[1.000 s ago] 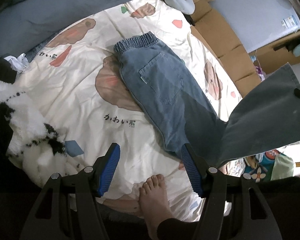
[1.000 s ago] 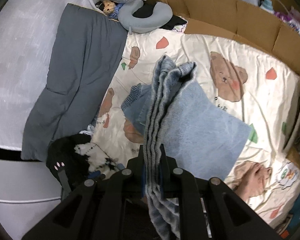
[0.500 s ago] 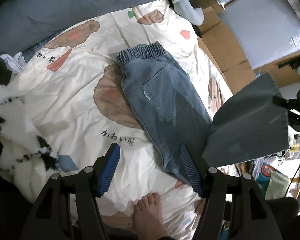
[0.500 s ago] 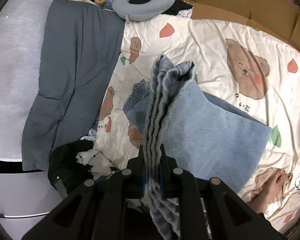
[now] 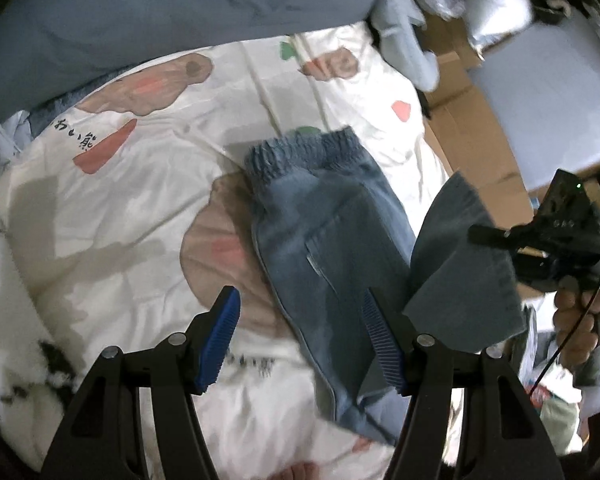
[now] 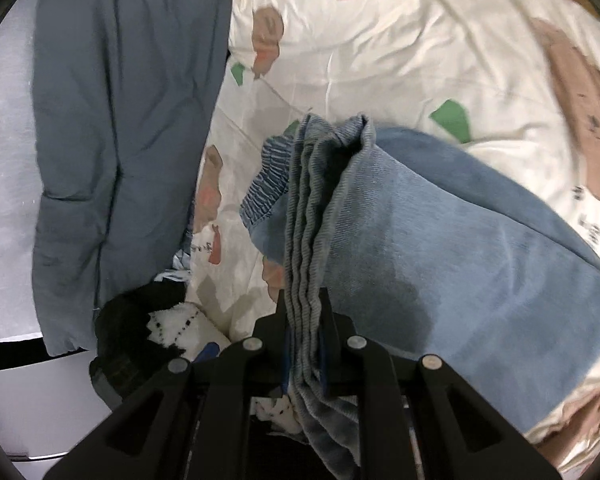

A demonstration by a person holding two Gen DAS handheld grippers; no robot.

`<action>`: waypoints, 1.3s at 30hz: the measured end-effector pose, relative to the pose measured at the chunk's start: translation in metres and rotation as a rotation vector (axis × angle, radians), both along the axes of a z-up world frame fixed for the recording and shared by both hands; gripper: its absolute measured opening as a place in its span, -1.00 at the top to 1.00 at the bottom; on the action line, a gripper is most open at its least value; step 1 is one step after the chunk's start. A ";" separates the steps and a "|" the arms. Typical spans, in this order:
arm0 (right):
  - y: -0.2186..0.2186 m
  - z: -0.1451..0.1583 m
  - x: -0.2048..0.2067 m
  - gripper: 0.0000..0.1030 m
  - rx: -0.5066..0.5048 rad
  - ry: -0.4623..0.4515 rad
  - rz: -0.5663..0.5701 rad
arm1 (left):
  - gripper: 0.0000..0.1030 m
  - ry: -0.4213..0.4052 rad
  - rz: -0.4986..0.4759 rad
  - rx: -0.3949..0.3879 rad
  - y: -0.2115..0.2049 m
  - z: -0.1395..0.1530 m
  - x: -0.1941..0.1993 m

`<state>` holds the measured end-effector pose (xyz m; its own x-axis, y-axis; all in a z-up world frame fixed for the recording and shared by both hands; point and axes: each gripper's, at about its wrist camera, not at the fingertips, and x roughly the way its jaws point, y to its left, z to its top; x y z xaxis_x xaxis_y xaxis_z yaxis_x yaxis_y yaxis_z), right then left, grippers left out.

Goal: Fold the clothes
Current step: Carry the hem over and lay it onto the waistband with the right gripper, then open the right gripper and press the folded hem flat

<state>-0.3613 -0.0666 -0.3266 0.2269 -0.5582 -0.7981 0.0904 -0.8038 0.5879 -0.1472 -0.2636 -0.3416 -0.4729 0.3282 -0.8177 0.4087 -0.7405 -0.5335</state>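
Folding: the person is working on blue jeans [image 5: 332, 248] that are lying on a bear-print sheet [image 5: 140, 184], waistband [image 5: 300, 152] pointing away and the legs running toward the person.

Left gripper [image 5: 300, 340]: it is hanging over the sheet with its blue pads spread and nothing between them; the right-hand pad is sitting in front of the denim in this view, and whether it is touching the cloth cannot be told.

Jeans, left view: the upper part is lying flat with a back pocket showing, while the leg end [image 5: 460, 264] is being held up in the air at the right, clear of the sheet.

Right gripper [image 6: 304, 344]: its pads are pressed together on the bunched hems, several layers of denim edge running straight up between them. From the left camera the same tool [image 5: 556, 236] is showing with a hand [image 5: 580, 316] around its grip.

Jeans, right view: the lifted leg panel [image 6: 460, 240] is draping off to the right and the waistband [image 6: 268, 184] is showing just beyond the pinched edge.

Step in hand: judging by this, the legs are being carried over toward the waistband for a half fold.

Next move: it is likely calling for laying the hems down level with the waistband, edges matched, before letting go. The free left tool could be pinning or smoothing the fold line so the lower layer is not dragging.

Risk: the thick layers may be slipping unevenly on release.
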 end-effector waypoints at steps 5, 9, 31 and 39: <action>-0.035 -0.039 -0.017 0.79 0.013 -0.030 0.071 | -0.25 -0.007 0.014 -0.009 -0.006 -0.029 -0.005; -0.061 -0.064 -0.024 0.72 0.020 -0.043 0.137 | -0.25 -0.017 0.055 0.006 -0.010 -0.048 0.000; -0.023 -0.050 -0.035 -0.48 -0.015 0.073 0.225 | -0.25 0.100 0.242 0.036 0.025 -0.054 0.031; 0.004 -0.088 -0.005 -0.49 -0.004 0.144 0.226 | -0.25 0.091 0.202 0.018 0.036 -0.056 0.023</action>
